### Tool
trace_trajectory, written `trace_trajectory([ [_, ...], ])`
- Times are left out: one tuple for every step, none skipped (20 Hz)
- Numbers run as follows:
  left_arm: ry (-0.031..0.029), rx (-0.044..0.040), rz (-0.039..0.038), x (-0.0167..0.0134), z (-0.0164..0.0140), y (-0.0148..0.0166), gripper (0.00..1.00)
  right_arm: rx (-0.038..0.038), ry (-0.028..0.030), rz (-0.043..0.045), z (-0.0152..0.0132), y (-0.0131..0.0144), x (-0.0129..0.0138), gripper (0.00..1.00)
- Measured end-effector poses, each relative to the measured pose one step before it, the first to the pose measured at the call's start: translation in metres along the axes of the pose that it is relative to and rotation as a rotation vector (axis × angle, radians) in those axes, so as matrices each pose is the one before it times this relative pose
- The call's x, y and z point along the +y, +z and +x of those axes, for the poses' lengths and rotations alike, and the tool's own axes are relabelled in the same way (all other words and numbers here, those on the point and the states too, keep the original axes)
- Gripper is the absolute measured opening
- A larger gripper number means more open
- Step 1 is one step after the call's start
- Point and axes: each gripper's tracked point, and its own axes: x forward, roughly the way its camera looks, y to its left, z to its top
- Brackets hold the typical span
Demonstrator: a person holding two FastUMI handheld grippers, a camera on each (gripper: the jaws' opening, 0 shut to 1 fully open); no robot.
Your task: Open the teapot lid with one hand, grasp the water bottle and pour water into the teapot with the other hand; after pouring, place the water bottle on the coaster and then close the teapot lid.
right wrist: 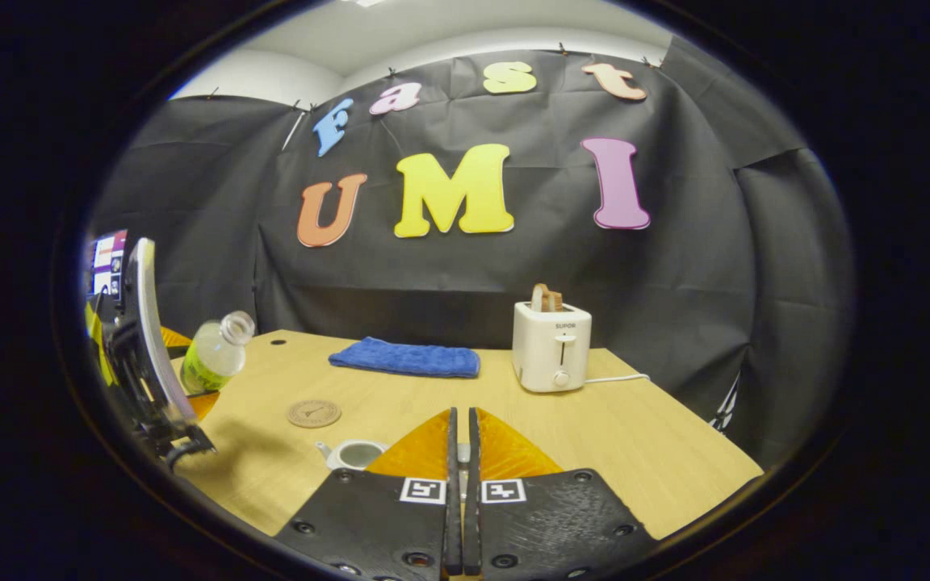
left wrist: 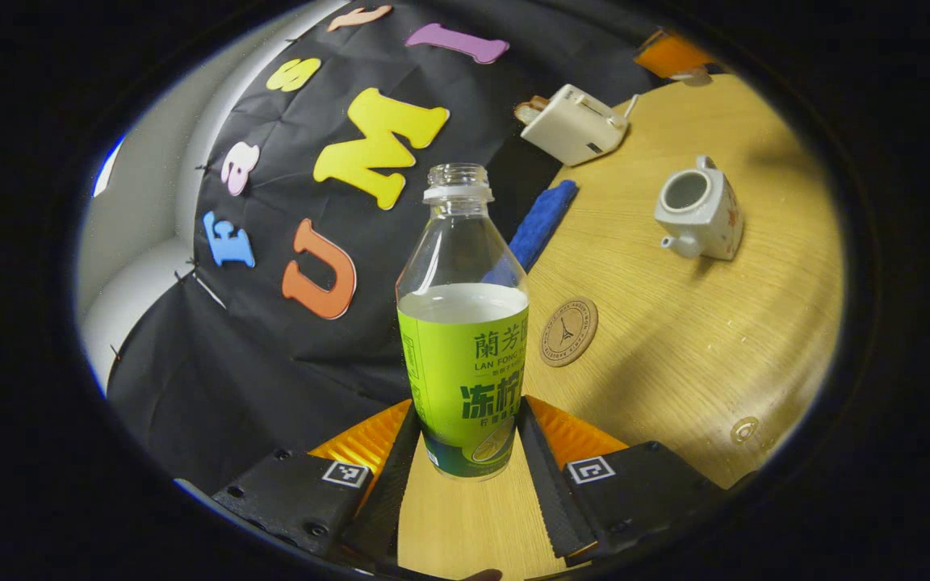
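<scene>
While the left gripper [left wrist: 465, 448] is pinching the water bottle [left wrist: 463, 323] low on its label, the uncapped neck is tilting, so water could be slopping out if the pinch is slipping. The bottle is sitting roughly half full. The teapot [left wrist: 699, 211], at two o'clock in the left gripper view, is standing open, its contents hidden; the coaster [left wrist: 568, 332] is lying between. The right gripper [right wrist: 462, 468] is pressed nearly together, perhaps pinching the lid; I cannot tell
</scene>
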Motion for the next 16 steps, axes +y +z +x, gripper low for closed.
trace_trajectory([
  [-0.00558,0.00332,0.03278,-0.00229,0.00344,0.00212,0.74,-0.00085,-0.00116,0.00058,-0.00123,-0.00089,-0.00222,0.01],
  [-0.00221,-0.00044,0.02919,-0.00158,0.00168,0.00210,0.74,0.00281,0.00084,0.00095,-0.00004,-0.00034,-0.00137,0.01],
  [-0.00122,-0.00014,0.02961,-0.00144,-0.00003,0.00266,0.74,0.00367,0.00088,0.00295,-0.00143,-0.00185,-0.00187,0.01],
  [-0.00179,-0.00627,0.03527,-0.00061,-0.00044,0.00319,0.74,-0.00072,-0.00014,0.00002,-0.00063,0.00065,-0.00153,0.01],
  [0.00084,-0.00408,0.03911,-0.00040,-0.00040,0.00349,0.74,-0.00297,-0.00342,-0.00193,-0.00153,0.00024,-0.00312,0.01],
  [0.00337,-0.00344,0.04078,0.00066,0.00092,0.00282,0.74,-0.00044,-0.00165,-0.00168,-0.00076,0.00091,-0.00218,0.01],
  [0.00016,-0.00392,0.04002,-0.00018,0.00203,0.00282,0.74,-0.00196,-0.00082,0.00163,-0.00120,0.00010,-0.00206,0.01],
  [-0.00106,0.00247,0.03370,-0.00027,0.00096,0.00210,0.74,-0.00070,-0.00118,0.00115,-0.00020,0.00104,-0.00195,0.01],
  [-0.00535,0.00100,0.02681,-0.00125,0.00136,0.00197,0.74,-0.00197,-0.00074,0.00007,-0.00078,-0.00045,-0.00159,0.01],
  [-0.00551,-0.00029,0.02212,-0.00160,0.00068,0.00183,0.74,-0.00036,-0.00119,-0.00272,-0.00018,0.00004,-0.00171,0.01],
  [-0.00486,0.00259,0.02008,-0.00077,-0.00008,0.00183,0.74,0.00085,0.00062,-0.00316,0.00018,-0.00154,-0.00081,0.01],
  [-0.00306,-0.00099,0.02230,-0.00153,0.00092,0.00282,0.74,0.00139,0.00085,-0.00034,0.00061,-0.00026,-0.00044,0.01],
  [-0.00033,-0.00280,0.02386,-0.00081,0.00147,0.00326,0.74,0.00343,0.00319,0.00041,-0.00093,-0.00164,-0.00038,0.01],
  [0.00312,-0.00221,0.02648,0.00130,0.00155,0.00416,0.74,0.00157,0.00088,0.00068,0.00062,-0.00100,-0.00035,0.01],
  [0.00417,-0.00440,0.02860,0.00130,0.00230,0.00439,0.74,0.00118,0.00229,0.00021,-0.00033,-0.00112,-0.00092,0.01],
  [0.00244,0.00079,0.02408,0.00172,0.00230,0.00282,0.74,0.00094,0.00201,0.00164,0.00003,0.00025,-0.00078,0.01],
])
